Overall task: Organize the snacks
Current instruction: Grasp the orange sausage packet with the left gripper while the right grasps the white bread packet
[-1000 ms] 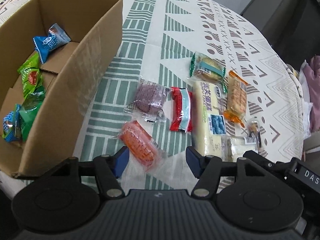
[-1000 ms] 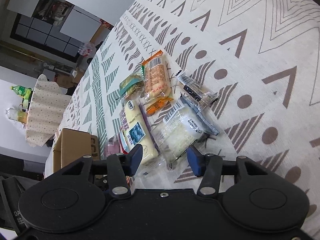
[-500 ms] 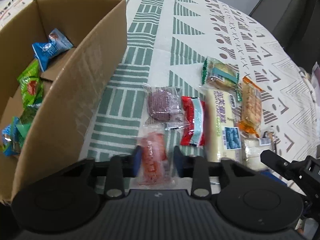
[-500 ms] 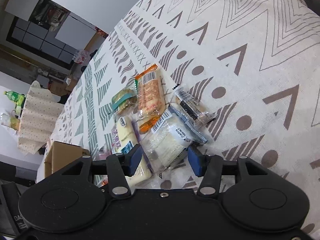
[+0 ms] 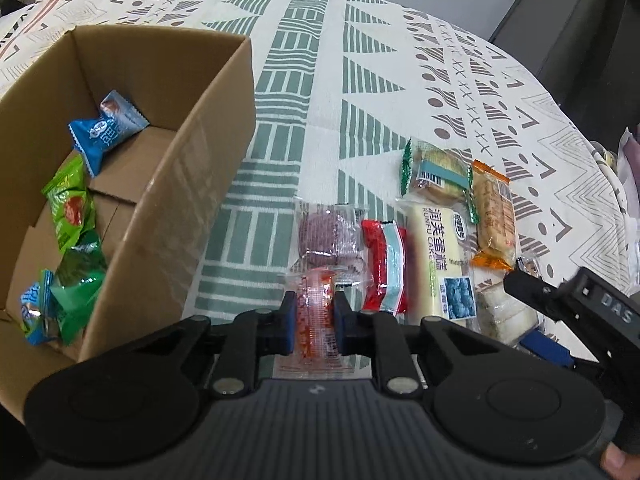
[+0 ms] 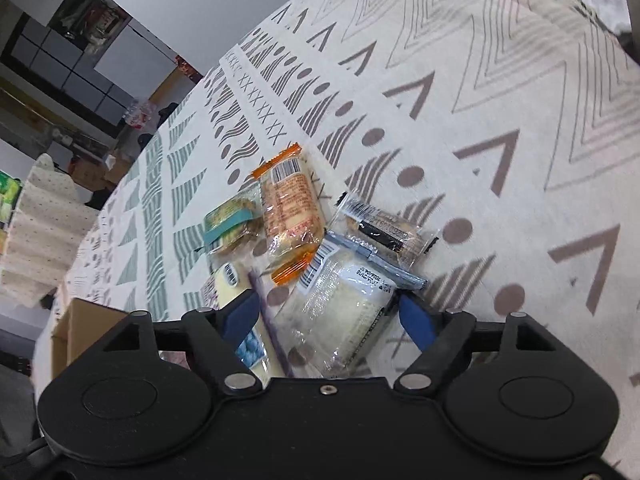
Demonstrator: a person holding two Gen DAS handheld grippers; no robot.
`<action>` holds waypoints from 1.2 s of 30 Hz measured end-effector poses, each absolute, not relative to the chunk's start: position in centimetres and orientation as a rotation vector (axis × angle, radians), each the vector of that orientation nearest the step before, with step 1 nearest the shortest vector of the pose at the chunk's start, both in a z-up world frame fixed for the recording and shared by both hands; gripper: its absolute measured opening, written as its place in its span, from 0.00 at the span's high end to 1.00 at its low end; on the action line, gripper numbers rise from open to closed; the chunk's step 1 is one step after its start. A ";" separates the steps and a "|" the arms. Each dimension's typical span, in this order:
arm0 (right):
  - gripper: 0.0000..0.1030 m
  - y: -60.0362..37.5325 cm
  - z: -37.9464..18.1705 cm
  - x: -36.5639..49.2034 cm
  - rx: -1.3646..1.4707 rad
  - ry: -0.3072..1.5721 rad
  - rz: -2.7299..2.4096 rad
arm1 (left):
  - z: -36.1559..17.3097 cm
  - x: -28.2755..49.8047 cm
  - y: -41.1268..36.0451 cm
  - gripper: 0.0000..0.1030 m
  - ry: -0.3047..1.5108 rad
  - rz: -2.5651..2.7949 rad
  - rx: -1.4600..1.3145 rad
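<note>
The left gripper [image 5: 314, 322] is clamping an orange-red sausage snack [image 5: 316, 312] in clear, crinkled wrap, just above the tablecloth [image 5: 372, 92]. At ten o'clock the cardboard box [image 5: 192, 184] is sitting. The right gripper [image 6: 330, 316] is gaping wide, straddling a white cake packet [image 6: 344, 304].

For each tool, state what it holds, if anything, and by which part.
The left tool is shut on the orange-red snack packet, gripping its near half across the width. The right tool is open around the white cake packet, holding nothing.
</note>
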State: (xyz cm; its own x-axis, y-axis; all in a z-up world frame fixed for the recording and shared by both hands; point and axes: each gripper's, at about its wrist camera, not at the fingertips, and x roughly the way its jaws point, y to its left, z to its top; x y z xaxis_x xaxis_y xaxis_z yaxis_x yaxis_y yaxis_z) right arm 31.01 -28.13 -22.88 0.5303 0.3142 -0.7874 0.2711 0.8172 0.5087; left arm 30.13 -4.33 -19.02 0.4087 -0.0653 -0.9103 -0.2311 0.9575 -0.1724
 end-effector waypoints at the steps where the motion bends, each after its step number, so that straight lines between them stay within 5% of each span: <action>1: 0.26 -27.9 -22.9 31.2 0.624 1.029 0.018 | -18.9 30.2 -4.3 0.83 1.148 0.107 -0.290; 8: 0.26 -26.1 -23.0 31.8 0.486 1.025 -0.036 | -18.9 30.5 -4.0 0.83 1.145 0.117 -0.283; 19: 0.53 -25.7 -22.2 29.7 0.347 1.054 -0.048 | -19.1 30.2 -4.4 0.83 1.159 0.104 -0.279; 33: 0.50 -25.9 -21.3 25.8 0.326 1.147 -0.071 | -19.4 27.6 -5.5 0.83 1.226 0.056 -0.228; 36: 0.42 -25.7 -21.2 25.9 0.325 1.134 -0.068 | -19.9 27.3 -5.6 0.83 1.249 0.060 -0.220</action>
State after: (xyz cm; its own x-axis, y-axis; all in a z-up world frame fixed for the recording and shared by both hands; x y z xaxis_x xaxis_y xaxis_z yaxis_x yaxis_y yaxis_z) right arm 25.90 -25.67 -21.22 0.4266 0.1109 -0.8976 0.2172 0.9509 0.2206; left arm 27.30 -5.63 -19.90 0.3182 -0.0747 -0.9451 -0.1652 0.9773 -0.1329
